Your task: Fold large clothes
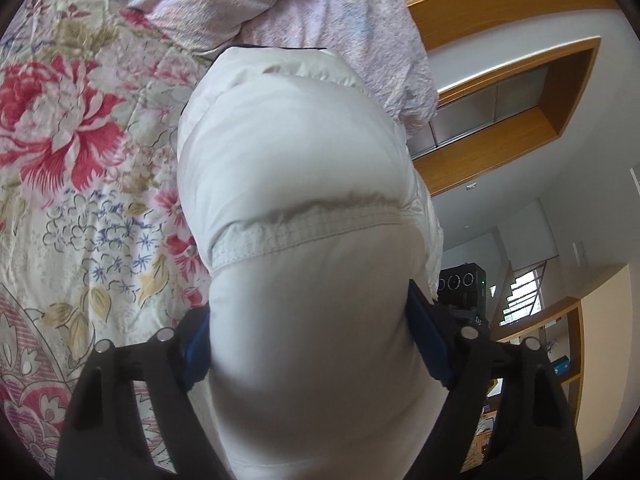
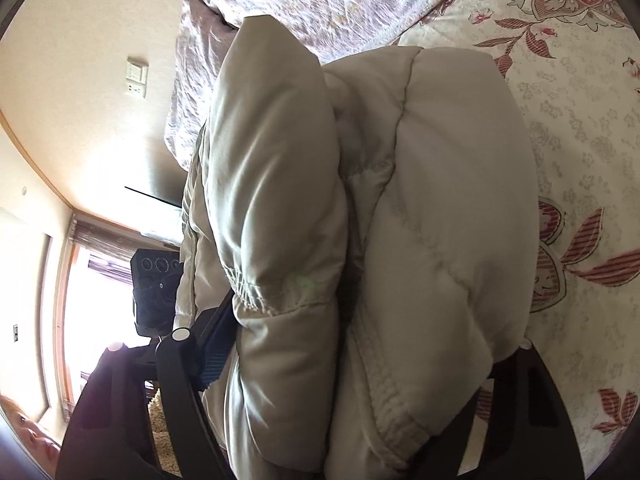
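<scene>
- The puffy white jacket (image 1: 296,184) fills the middle of the left wrist view, running from 12 o'clock down to 6 o'clock above the flowered bedspread (image 1: 72,152).
- The left hand-held gripper (image 1: 308,344) is clamped on a padded part of that jacket: its blue pads (image 1: 426,336) press into the fabric at about 7 and 5 o'clock, and the jaws stand fairly wide because the bundle is thick.
- An elastic seam band crosses the jacket just above the gripped part.
- A crumpled pale pink quilt (image 1: 320,8) lies on the bed at 12 o'clock, beyond the jacket's far end.
- In the right wrist view the same jacket (image 2: 440,200) shows as two thick folds side by side, reaching from the centre down to 6 o'clock.
- The right hand-held gripper (image 2: 352,344) is closed on these folds; one blue pad (image 2: 218,344) presses in at 8 o'clock, while the other finger at 4 o'clock is mostly hidden behind the fabric.
- The bedspread (image 2: 580,140) spreads at 2 to 4 o'clock, and a wall switch plate (image 2: 136,76) sits at 10 o'clock.
</scene>
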A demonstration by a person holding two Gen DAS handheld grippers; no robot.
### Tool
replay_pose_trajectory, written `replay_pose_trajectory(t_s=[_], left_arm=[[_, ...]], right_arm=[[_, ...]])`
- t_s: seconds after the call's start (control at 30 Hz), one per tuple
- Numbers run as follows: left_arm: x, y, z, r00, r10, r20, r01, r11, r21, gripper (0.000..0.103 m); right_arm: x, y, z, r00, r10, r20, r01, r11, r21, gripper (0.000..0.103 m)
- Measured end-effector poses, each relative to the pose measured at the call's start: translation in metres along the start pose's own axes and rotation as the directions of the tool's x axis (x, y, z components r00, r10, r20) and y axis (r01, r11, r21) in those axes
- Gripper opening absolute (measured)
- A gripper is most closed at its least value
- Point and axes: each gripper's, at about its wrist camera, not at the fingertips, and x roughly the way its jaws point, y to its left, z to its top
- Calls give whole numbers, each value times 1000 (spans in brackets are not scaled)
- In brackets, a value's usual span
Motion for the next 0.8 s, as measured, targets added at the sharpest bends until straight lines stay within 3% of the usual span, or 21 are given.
replay_pose_trajectory(t_s=[0.13,0.33,0.53,0.8], left_arm=[[-8,-3,10,999,-12,31,11,1000,24,78],[-45,1,42,990,-4,142,-2,999,46,78],[-83,19,75,970,82,229,-92,995,32,78],[-91,79,104,950,210,232,-202,978,-57,78]], right_arm=[[5,8,8,1000,4,12,-4,1000,-13,72],[33,46,48,1000,19,-4,-20,996,-87,71],[89,74,90,998,15,-59,-22,991,-130,70],[158,67,120,993,-59,-104,47,992,-115,67]])
